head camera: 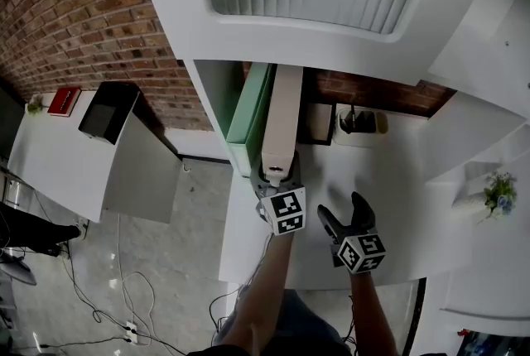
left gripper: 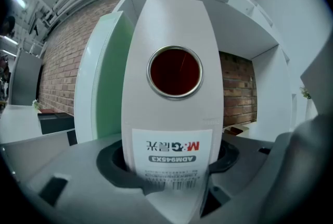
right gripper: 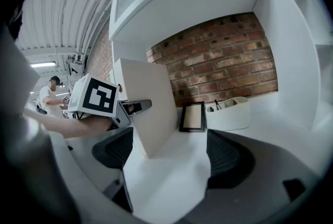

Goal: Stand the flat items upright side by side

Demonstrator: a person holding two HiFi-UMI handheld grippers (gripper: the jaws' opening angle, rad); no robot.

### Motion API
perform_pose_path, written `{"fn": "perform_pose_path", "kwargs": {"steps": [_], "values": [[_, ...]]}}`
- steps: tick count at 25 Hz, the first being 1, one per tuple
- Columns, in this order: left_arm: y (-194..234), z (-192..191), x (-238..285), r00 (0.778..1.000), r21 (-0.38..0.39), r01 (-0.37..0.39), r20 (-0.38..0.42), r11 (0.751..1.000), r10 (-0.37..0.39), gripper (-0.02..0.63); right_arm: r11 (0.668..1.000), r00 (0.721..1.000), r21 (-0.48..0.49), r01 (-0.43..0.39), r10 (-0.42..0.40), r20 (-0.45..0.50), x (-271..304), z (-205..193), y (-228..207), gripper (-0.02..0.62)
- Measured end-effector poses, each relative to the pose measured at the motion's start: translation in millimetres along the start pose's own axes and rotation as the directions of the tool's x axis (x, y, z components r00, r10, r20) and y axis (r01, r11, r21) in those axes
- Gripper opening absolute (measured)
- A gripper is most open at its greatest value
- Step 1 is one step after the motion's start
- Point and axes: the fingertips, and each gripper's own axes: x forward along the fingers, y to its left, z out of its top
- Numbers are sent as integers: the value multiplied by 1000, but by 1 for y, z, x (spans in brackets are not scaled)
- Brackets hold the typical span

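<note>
1. On the white desk [head camera: 389, 205], a green binder [head camera: 251, 118] and a pale binder [head camera: 281, 110] stand upright side by side. They are at the left of the alcove, in the upper centre of the head view, with the pale one on the right.
2. We have the left gripper [head camera: 277, 174] at the pale binder's near end, in the centre of the head view. In the left gripper view the spine fills the middle, with a round ring hole [left gripper: 175, 72] above and an upside-down label [left gripper: 171, 158] below.
3. Its jaws stand wide, one on each side of the spine, and the pads lie against it, so it holds the pale binder.
4. The right gripper [head camera: 342, 209] is just right of the left one, at lower centre, over bare desk. Its jaws are well apart with nothing between them.
5. In the right gripper view we see a small dark frame [right gripper: 192, 116] at the brick wall [right gripper: 223, 61], right of the pale binder. A white tray [right gripper: 229, 112] sits just beside the frame, further right.
</note>
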Motion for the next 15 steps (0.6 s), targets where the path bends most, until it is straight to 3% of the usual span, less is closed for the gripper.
{"fn": "perform_pose_path", "kwargs": {"steps": [15], "values": [[2,1,-23,999,3,40,-2,999,-40,295,1000,1000,12,15,-15,18,-4,2,10,433]]}}
